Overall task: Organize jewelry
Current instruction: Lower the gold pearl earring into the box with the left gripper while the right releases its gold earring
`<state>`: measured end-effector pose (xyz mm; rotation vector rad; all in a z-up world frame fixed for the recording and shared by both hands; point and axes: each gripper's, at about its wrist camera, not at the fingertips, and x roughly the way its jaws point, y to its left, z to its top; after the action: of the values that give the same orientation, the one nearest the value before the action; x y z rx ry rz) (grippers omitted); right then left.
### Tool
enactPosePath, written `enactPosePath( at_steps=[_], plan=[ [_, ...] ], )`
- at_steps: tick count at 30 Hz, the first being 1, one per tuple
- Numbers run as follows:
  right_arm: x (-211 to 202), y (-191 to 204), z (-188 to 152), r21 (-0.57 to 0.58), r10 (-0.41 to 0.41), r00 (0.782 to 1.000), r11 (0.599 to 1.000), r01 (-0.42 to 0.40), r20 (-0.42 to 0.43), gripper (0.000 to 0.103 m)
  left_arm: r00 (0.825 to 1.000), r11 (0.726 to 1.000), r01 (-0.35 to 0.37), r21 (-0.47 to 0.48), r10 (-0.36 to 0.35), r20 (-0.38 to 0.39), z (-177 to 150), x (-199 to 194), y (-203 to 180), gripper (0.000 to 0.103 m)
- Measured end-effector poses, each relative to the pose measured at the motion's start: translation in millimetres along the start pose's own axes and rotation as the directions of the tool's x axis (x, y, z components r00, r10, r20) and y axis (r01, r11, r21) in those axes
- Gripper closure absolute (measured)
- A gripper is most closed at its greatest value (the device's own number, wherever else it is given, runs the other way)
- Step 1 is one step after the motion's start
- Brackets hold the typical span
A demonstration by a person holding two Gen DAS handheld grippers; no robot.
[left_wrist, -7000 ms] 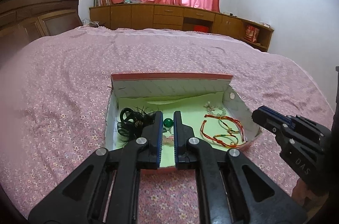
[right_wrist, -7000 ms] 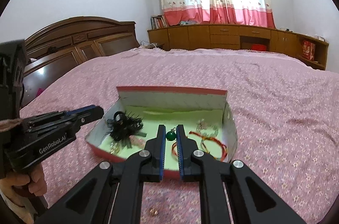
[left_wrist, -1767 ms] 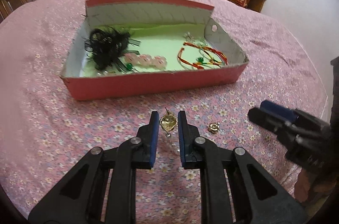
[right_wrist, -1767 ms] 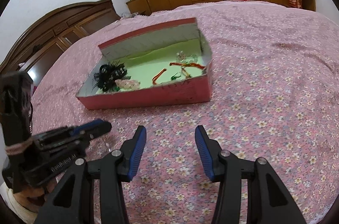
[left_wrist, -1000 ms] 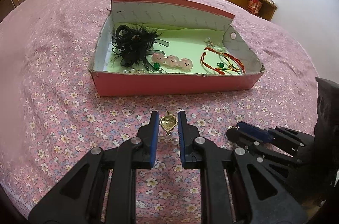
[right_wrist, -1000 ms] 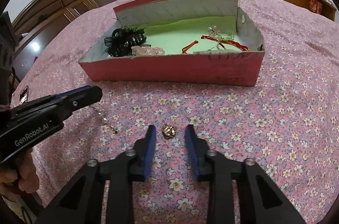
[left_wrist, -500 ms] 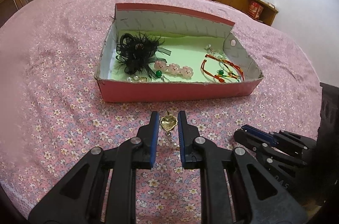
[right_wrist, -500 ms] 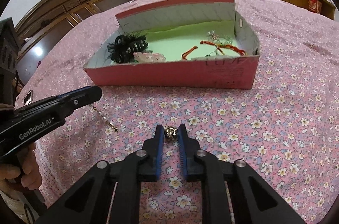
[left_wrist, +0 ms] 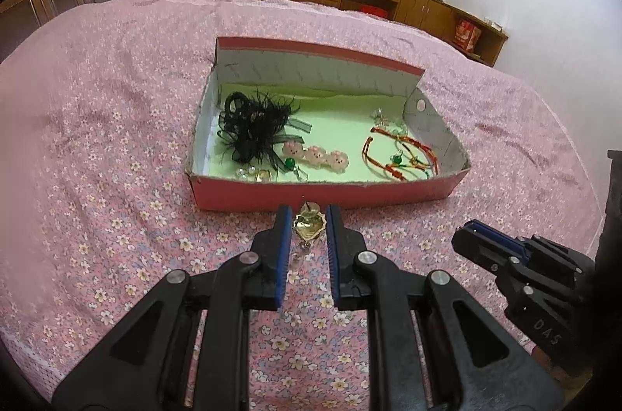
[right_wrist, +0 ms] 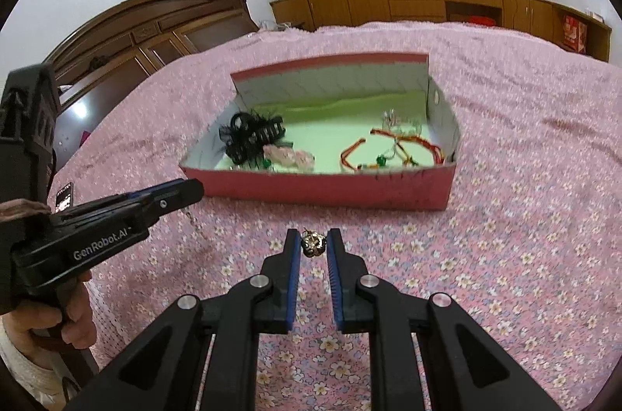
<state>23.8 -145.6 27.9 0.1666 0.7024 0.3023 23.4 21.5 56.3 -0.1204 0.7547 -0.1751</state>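
Left wrist view: left tongs (left_wrist: 308,221) clenched on a gold earring (left_wrist: 308,225), before the box (left_wrist: 311,195) mid-bed. Light, dangling; pinch the stiff plate.

Right wrist view: right tongs (right_wrist: 313,244) clenched on a small gold charm (right_wrist: 313,243). Tiny, slippery; grip centrally.

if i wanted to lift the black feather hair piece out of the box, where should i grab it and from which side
Probably best gripped at the dense dark centre of the black feather hair piece, coming from above. It lies flat in the left end of the pink box, hemmed by the left wall and the pink clips beside it, so a sideways approach looks blocked. The wispy feathers would likely slip.
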Motion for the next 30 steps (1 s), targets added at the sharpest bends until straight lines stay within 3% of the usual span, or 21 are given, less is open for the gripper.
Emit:
enactPosePath(
  at_steps=[30],
  plan=[
    [-26.8, 2.4, 49.8, -0.040, -0.026, 0.980, 0.999, 0.034, 0.195, 0.087, 0.987, 0.999, -0.006, 0.040, -0.001, 0.163, 44.8, -12.8, -11.5, 0.093]
  ],
)
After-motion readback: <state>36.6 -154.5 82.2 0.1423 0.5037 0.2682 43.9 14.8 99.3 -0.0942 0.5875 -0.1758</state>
